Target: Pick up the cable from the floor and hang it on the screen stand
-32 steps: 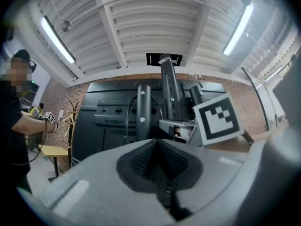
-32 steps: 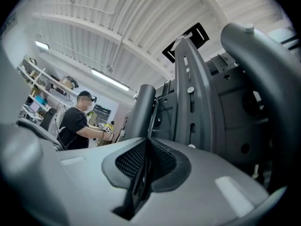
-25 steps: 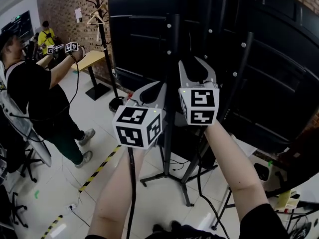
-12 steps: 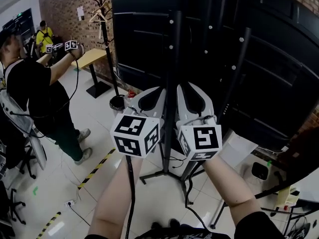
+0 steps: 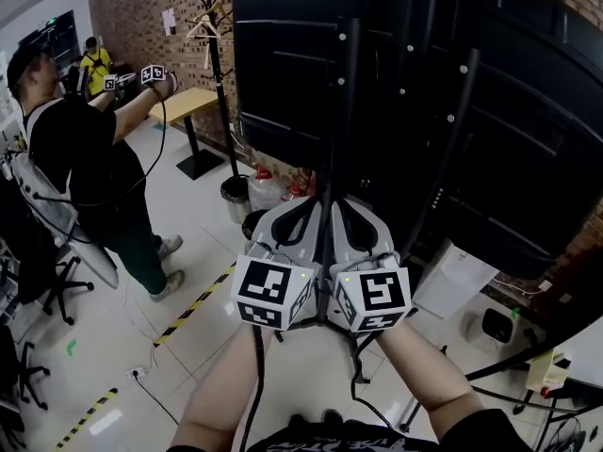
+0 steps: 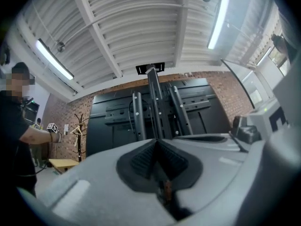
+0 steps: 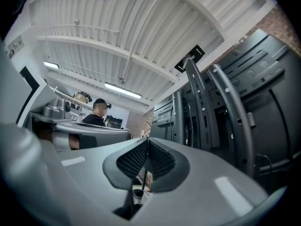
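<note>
Both grippers sit side by side, just in front of the screen stand (image 5: 341,121), low on its centre pole. Left gripper (image 6: 155,145): pads pressed together, empty. Right gripper (image 7: 147,145): jaws have just been closing and now meet, with nothing between them. Cable (image 5: 379,409): thin, black, on the floor by the stand's foot, probably the target. Looks like the reach-down step. Spread one gripper's jaws early, drop clear of the stand's legs, and pinch the cable mid-pad.
</note>
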`<action>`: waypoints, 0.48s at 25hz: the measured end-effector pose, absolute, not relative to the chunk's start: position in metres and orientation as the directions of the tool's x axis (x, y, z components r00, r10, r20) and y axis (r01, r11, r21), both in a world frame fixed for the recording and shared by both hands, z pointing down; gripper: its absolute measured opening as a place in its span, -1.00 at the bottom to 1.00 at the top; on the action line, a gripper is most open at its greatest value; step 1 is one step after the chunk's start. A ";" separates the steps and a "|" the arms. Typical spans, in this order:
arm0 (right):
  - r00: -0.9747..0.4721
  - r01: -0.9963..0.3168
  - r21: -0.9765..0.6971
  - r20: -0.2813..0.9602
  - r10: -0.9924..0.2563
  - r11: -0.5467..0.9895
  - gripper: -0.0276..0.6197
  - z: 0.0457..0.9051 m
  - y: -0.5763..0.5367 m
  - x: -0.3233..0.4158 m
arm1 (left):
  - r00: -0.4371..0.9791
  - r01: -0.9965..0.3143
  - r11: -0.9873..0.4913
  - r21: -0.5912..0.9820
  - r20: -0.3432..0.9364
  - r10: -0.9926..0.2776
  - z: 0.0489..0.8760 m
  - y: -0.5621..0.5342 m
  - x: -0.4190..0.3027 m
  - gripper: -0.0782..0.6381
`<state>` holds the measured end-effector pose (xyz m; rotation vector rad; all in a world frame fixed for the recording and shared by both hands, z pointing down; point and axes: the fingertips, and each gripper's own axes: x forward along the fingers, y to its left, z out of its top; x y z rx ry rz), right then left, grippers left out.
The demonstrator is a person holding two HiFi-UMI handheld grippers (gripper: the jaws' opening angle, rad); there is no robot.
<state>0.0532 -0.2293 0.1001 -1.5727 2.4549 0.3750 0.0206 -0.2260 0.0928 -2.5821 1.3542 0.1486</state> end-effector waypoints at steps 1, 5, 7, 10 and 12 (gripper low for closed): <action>-0.418 -0.908 0.097 -0.293 -0.860 0.408 -0.89 0.106 -0.227 0.051 | 0.565 -0.825 -0.546 -0.145 -0.184 -0.804 0.099 -0.222 0.018 -0.76; -0.448 -0.893 0.075 -0.244 -0.860 0.443 -0.89 0.139 -0.208 0.039 | 0.538 -0.842 -0.521 -0.137 -0.150 -0.830 0.131 -0.196 0.004 -0.76; -0.463 -0.885 0.070 -0.218 -0.859 0.460 -0.89 0.154 -0.200 0.034 | 0.528 -0.849 -0.515 -0.119 -0.135 -0.839 0.147 -0.186 -0.003 -0.76; -0.480 -0.877 0.057 -0.181 -0.859 0.478 -0.89 0.173 -0.195 0.028 | 0.503 -0.864 -0.497 -0.077 -0.107 -0.858 0.166 -0.184 -0.015 -0.76; -0.488 -0.872 0.050 -0.164 -0.858 0.487 -0.89 0.182 -0.192 0.024 | 0.483 -0.875 -0.481 -0.053 -0.091 -0.871 0.175 -0.184 -0.023 -0.76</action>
